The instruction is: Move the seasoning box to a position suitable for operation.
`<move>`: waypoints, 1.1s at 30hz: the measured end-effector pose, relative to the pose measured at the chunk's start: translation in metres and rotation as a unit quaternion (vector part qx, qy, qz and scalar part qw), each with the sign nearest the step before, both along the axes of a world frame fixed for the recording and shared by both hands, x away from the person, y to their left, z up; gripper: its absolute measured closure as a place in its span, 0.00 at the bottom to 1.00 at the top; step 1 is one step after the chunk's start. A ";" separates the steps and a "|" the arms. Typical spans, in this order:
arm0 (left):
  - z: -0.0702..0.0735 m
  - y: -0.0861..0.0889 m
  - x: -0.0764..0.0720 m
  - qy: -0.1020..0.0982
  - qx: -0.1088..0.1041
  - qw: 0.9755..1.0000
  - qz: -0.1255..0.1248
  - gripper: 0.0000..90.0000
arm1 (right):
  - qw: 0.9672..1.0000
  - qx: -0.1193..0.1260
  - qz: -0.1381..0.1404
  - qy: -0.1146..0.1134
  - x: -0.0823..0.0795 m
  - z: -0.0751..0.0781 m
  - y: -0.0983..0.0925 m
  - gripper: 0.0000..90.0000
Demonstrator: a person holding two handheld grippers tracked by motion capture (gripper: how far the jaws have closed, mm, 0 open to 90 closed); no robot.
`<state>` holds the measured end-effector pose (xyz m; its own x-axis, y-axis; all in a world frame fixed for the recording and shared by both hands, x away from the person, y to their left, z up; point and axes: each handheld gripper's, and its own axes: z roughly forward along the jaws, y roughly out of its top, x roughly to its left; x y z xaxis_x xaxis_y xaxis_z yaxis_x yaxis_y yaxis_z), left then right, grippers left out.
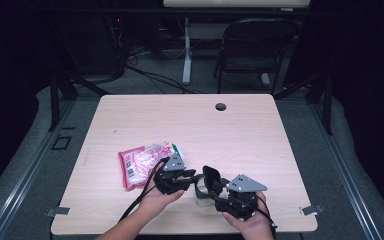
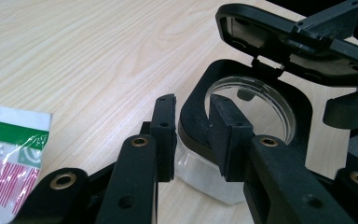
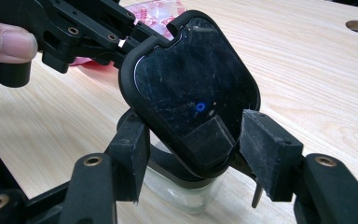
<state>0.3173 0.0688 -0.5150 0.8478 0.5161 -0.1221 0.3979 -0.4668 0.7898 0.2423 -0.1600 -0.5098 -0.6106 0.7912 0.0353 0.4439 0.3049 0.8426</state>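
The clear container [image 2: 205, 175] stood near the front edge of the counter [image 1: 240, 125], between my two hands, with its black hinged lid [image 3: 193, 93] lifted up and tilted. My left claw [image 2: 193, 119] was spread a little: one jaw stood outside the black rim [image 2: 191, 126] and the other inside the round opening, and I could not see the pads pressing on the rim. My right claw [image 3: 191, 149] stood around the hinge end of the lid, one jaw on each side; I could not tell if it was pinching it. A pink and white packet [image 1: 147, 162] lay on the counter just beside my left hand [image 1: 157, 200].
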 end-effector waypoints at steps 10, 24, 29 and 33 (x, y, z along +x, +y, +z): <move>-0.004 -0.007 -0.002 -0.013 0.008 1.000 -0.006 0.77 | 1.000 0.008 -0.008 0.003 0.001 0.000 -0.003 0.52; -0.007 -0.008 -0.002 -0.013 0.000 1.000 -0.002 0.77 | 1.000 0.024 -0.018 -0.001 0.000 0.000 -0.016 0.72; -0.007 -0.007 -0.001 -0.014 0.000 1.000 -0.002 0.77 | 0.999 0.031 -0.035 0.007 0.000 0.001 -0.023 0.81; -0.007 -0.007 -0.002 -0.015 0.000 1.000 0.000 0.77 | 0.997 0.053 -0.046 0.030 0.003 0.000 -0.031 0.85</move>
<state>0.3154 0.0617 -0.5224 0.8514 0.5155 -0.0967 0.3739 -0.4673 0.8012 0.2450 -0.1911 -0.5097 -0.5301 0.8337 0.1549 0.5158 0.1720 0.8393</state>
